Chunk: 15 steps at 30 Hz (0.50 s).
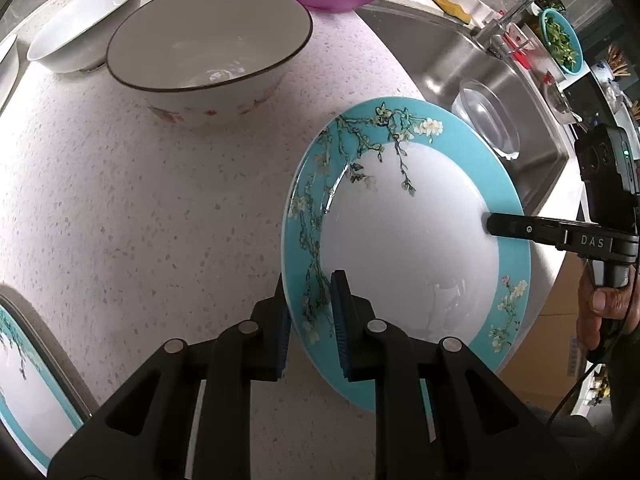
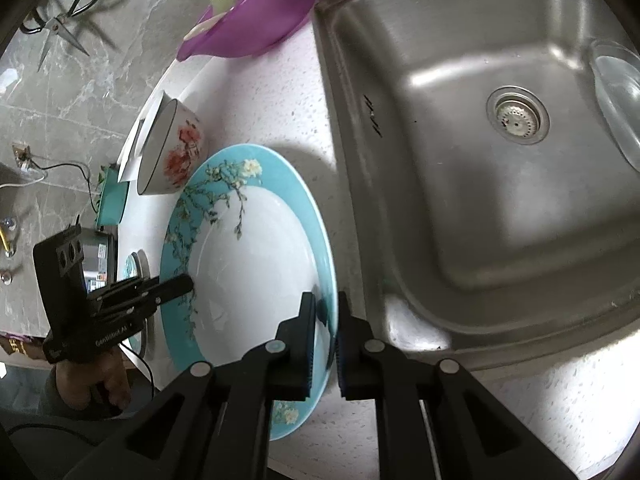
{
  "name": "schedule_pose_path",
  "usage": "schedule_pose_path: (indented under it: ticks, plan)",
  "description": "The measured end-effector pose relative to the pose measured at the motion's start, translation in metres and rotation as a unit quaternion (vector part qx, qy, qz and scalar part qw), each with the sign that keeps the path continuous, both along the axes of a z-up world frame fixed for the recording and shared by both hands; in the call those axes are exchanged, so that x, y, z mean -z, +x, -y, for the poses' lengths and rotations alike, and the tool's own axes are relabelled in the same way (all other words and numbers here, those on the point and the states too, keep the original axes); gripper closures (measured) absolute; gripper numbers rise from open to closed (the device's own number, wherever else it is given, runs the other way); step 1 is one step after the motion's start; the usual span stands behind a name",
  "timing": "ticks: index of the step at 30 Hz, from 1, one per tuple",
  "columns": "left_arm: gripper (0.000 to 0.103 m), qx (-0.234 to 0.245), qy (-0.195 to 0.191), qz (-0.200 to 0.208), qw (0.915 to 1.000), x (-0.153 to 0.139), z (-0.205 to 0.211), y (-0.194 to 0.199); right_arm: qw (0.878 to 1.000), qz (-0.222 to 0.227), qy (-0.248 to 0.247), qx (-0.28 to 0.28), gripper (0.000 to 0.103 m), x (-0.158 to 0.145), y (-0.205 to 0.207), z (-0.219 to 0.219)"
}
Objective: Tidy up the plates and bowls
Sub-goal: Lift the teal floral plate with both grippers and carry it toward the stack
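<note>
We work over a pale speckled countertop (image 1: pixel 120 208) with a steel sink (image 2: pixel 500 208) let into it on our right; the wall behind is grey marbled tile. Our left gripper (image 1: pixel 310 328) has its jaws clamped on the near rim of the turquoise plate (image 1: pixel 400 248), one blue pad under the rim and one over the flowered band; our right gripper (image 2: pixel 325 340) grips the opposite rim of the same plate in the same way, one pad on the upper face and one beneath, and from the left wrist view its finger shows edge-on across the turquoise band, so there alone we cannot tell the jaw gap. The plate sits between the two grippers, tilted, just beside the sink's edge; whether its underside touches the countertop we cannot tell.

Farther out, a dark-rimmed bowl (image 1: pixel 208 52) with red flowers on its side stands on the countertop beyond the plate; a plain white bowl (image 1: pixel 84 24) stands just beside it, to its left. A second turquoise plate (image 1: pixel 28 392) shows at the lower left edge of the left wrist view. A purple basin (image 2: pixel 248 12) rests at the back of the counter near the sink corner; a clear glass dish (image 2: pixel 616 100) lies inside the sink against its far wall; scissors (image 2: pixel 68 12) hang on the tile.
</note>
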<state>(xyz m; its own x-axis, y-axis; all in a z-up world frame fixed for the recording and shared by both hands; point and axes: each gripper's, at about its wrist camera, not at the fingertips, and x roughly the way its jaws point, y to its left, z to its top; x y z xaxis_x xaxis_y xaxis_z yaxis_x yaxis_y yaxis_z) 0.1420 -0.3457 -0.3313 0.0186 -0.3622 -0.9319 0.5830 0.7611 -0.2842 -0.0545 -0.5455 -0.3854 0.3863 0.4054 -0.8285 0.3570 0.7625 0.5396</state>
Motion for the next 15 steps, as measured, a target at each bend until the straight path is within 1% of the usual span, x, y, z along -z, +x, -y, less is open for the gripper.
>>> schedule_pose_path:
  ticks: [8,15]
  plan:
    - [0.086,-0.005,-0.010,0.008,0.9999,-0.019,-0.017,0.003,1.000,0.007,-0.005,0.002,0.092,-0.021,0.004,-0.012]
    - [0.086,-0.027,-0.024,0.019,0.9992,-0.044,-0.051,0.005,0.999,0.022,-0.011,-0.021,0.092,-0.049,0.016,-0.035]
